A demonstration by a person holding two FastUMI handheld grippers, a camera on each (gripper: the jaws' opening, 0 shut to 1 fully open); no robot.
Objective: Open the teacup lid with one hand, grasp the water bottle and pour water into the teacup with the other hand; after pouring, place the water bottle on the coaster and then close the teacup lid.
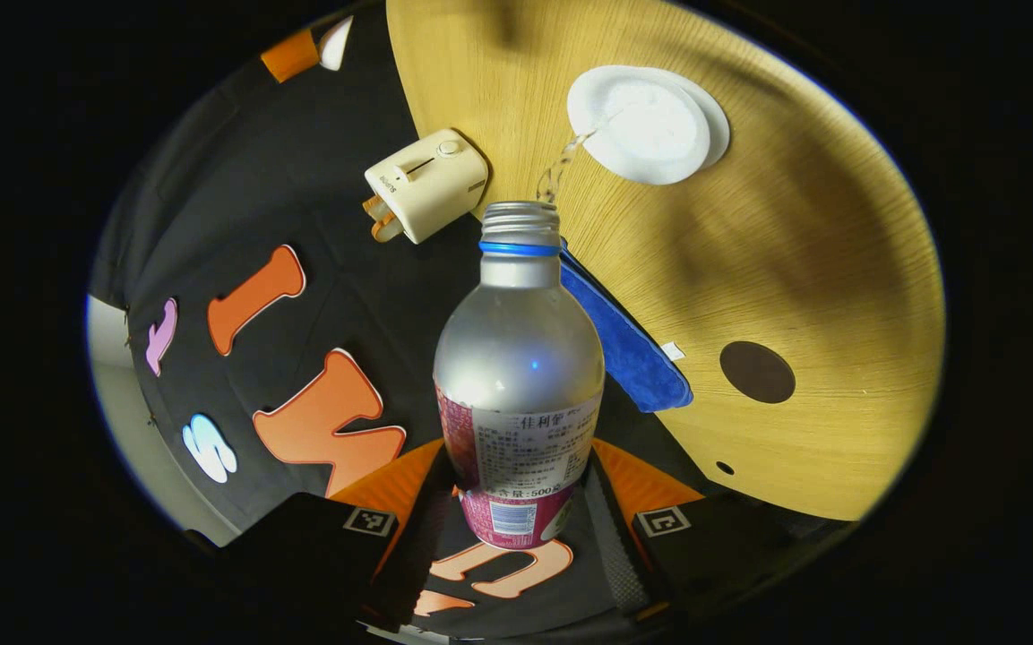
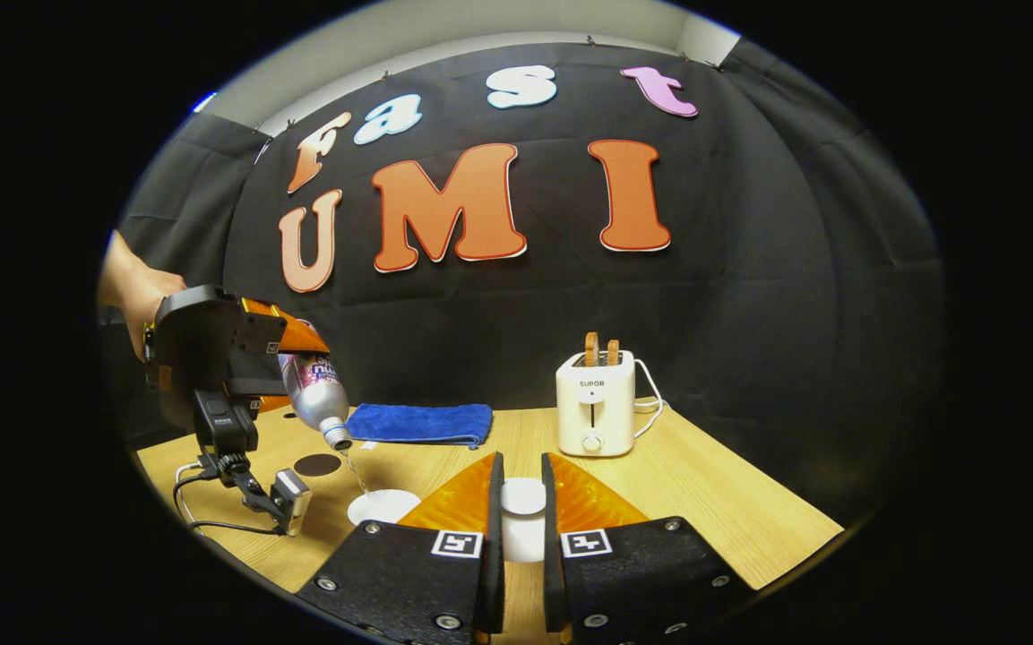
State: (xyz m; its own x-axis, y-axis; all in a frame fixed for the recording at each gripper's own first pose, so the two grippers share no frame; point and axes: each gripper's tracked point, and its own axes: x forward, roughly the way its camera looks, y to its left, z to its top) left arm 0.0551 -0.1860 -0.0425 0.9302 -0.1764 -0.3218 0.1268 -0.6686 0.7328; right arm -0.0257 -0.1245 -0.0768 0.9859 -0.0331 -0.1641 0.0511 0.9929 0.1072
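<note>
1. Silver-bodied water bottle (image 1: 518, 358) sits clamped at its labelled lower body between the fingers of the left gripper (image 1: 516, 528). It is tilted mouth-down, uncapped, with a thin stream of water falling toward the teacup (image 1: 648, 124) at about one o'clock in the left gripper view.
2. In the right gripper view the same bottle (image 2: 317, 394) hangs at about nine o'clock, held by the far gripper with a hand (image 2: 131, 291) behind it. The stream lands in the white teacup (image 2: 383, 506) on the tabletop (image 2: 704, 502).
3. Right gripper (image 2: 523, 520): fingers closed on the white teacup lid (image 2: 523, 497), lifted clear of the cup.
4. Handling, as a judgement: the bottle looks like thin rigid metal with a smooth, possibly slippery wall; the load lightens as it empties, and the label band is the sound place to hold. The cup and lid look like ceramic, hence fragile; the small lid needs a firm, centred pinch.
5. Dark round coaster (image 1: 756, 372) lies at about four o'clock in the left gripper view, near the blue cloth (image 1: 628, 345), with bare wood around it for setting the bottle down.
6. Toaster (image 2: 596, 403) stands well apart at about two o'clock in the right gripper view. A cable and small device (image 2: 288, 497) lie just beside the cup near the tabletop's near edge: a snag risk.
</note>
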